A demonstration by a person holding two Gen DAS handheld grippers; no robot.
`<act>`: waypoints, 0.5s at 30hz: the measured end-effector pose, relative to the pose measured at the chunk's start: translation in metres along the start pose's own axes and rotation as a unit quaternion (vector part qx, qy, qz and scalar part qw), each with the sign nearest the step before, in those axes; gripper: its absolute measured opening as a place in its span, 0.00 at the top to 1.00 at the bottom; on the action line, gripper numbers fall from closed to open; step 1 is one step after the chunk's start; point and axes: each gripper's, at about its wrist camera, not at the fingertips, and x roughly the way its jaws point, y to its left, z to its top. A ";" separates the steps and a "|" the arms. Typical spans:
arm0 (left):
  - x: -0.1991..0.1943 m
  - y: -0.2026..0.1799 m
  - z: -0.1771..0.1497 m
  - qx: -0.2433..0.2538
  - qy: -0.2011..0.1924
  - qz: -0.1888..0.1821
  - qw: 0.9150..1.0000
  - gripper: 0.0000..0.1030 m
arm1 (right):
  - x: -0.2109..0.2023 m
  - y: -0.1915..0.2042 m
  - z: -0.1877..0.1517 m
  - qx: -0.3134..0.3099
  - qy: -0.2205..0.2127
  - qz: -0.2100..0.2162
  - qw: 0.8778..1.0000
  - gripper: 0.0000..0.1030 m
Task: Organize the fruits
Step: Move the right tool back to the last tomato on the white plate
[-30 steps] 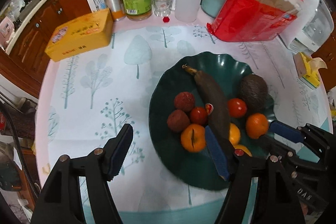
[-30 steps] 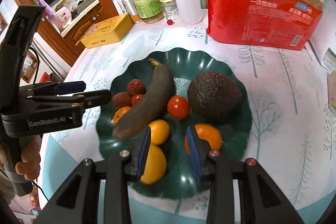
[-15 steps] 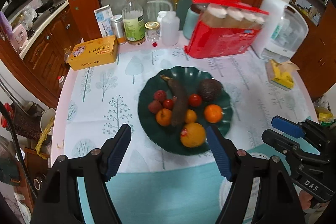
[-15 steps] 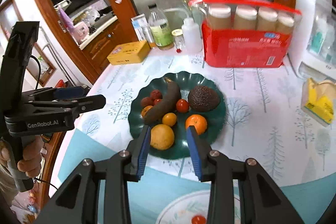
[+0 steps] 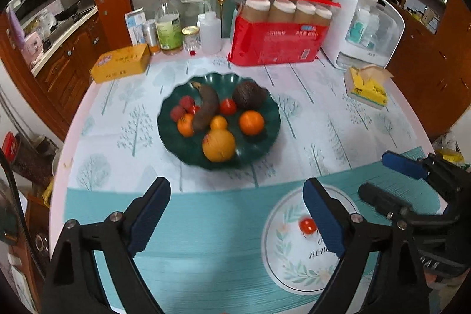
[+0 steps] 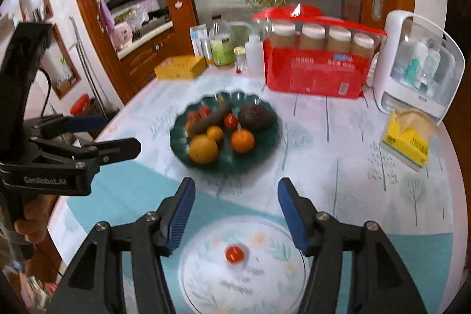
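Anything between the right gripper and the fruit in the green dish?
Nothing visible. The right gripper hangs open above the white plate; only bare tablecloth lies between it and the green dish.

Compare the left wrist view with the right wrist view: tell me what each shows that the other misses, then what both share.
Only the left wrist view shows the right gripper from the side, at the right edge, and the floor clutter off the table's left edge.

Only the right wrist view shows the left gripper side-on, with the hand gripping its handle.

Both show the green plate of fruit, the white plate holding a single small tomato, the red package, the yellow box, and open fingers with nothing between them.
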 end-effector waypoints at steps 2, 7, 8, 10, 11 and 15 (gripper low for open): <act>0.012 -0.007 -0.022 -0.016 0.003 0.006 1.000 0.12 | 0.005 0.002 -0.019 -0.017 0.005 -0.003 1.000 0.43; 0.054 -0.015 -0.065 -0.044 0.053 0.000 0.998 0.12 | 0.034 0.004 -0.058 -0.038 0.035 -0.010 0.999 0.43; 0.061 -0.016 -0.072 -0.045 0.062 0.003 0.997 0.12 | 0.039 0.004 -0.065 -0.039 0.041 -0.008 0.998 0.43; 0.074 -0.015 -0.085 -0.051 0.075 0.008 0.996 0.12 | 0.049 0.005 -0.075 -0.042 0.049 -0.002 0.998 0.43; 0.081 -0.014 -0.092 -0.057 0.084 0.011 0.995 0.12 | 0.054 0.007 -0.079 -0.047 0.055 -0.004 0.997 0.43; 0.091 -0.008 -0.104 -0.069 0.089 0.014 0.994 0.12 | 0.071 0.008 -0.093 -0.047 0.066 0.003 0.997 0.43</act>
